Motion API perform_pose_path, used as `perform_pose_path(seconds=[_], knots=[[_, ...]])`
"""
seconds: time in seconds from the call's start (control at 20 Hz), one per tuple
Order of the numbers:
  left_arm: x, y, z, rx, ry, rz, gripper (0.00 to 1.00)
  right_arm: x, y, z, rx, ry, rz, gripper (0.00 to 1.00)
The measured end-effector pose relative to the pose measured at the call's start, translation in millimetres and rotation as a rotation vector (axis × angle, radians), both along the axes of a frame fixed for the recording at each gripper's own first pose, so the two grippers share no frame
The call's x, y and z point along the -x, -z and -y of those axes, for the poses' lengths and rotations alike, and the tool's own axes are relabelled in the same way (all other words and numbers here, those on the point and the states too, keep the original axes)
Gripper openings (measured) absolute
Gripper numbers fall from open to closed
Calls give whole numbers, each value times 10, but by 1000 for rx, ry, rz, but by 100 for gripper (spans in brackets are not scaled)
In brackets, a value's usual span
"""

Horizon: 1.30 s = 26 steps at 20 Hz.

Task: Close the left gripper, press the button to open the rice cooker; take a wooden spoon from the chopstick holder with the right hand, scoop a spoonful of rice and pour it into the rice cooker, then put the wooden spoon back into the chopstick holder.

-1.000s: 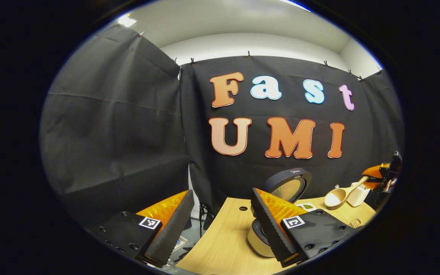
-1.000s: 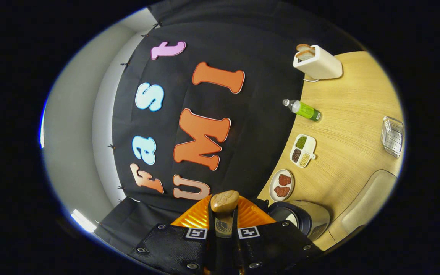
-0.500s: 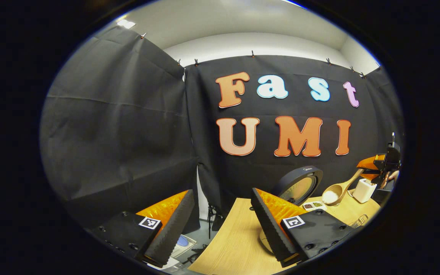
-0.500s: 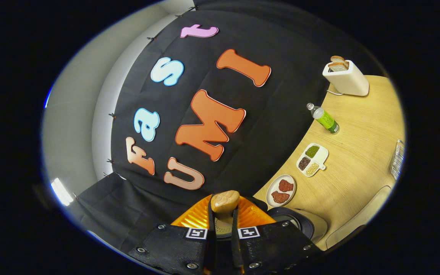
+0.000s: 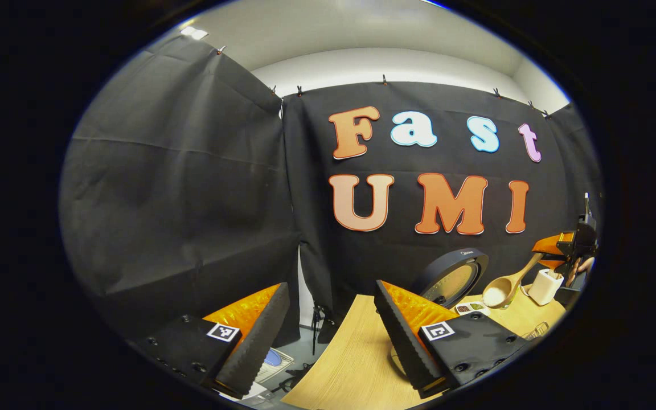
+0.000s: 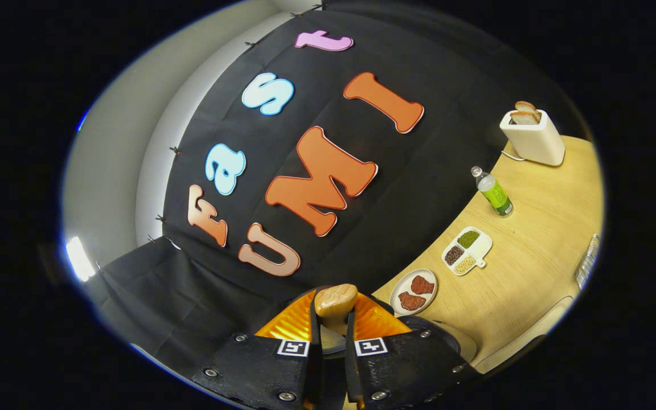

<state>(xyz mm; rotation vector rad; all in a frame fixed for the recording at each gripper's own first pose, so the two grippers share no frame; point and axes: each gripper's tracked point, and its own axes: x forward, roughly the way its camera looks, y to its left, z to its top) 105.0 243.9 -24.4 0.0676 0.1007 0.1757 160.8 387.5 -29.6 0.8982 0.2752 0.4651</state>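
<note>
In the left gripper view my left gripper stands open with nothing between its fingers, at the table's left end. Behind its right finger the rice cooker's round dark lid stands raised; the pot is hidden by that finger. To the right of the lid hangs the wooden spoon, white rice in its bowl, its handle rising to my right gripper. In the right gripper view my right gripper is shut on the wooden spoon, whose end shows between the fingers. The rice cooker's dark rim lies just below right.
Along the wall on the wooden table stand a plate of meat, a white compartment dish of beans, a green bottle and a white toaster. A clear container sits at the right edge. The table's left edge drops to the floor.
The left gripper view has swung left, so the cooker and spoon sit further right and the pot is hidden behind the finger. The right gripper has rolled towards level, still holding the spoon.
</note>
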Motion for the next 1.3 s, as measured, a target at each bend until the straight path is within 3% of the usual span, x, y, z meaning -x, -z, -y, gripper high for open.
perform_pose_path(seconds=[0.45, 1.3], knots=[[-8, -14, -12, 5, -5, 1, 99, 14, -74, -99, 142, 7, 108, 15], [-17, 15, -38, 17, -17, -3, 98, 303, -154, -535, 399, -112, 335, 14]])
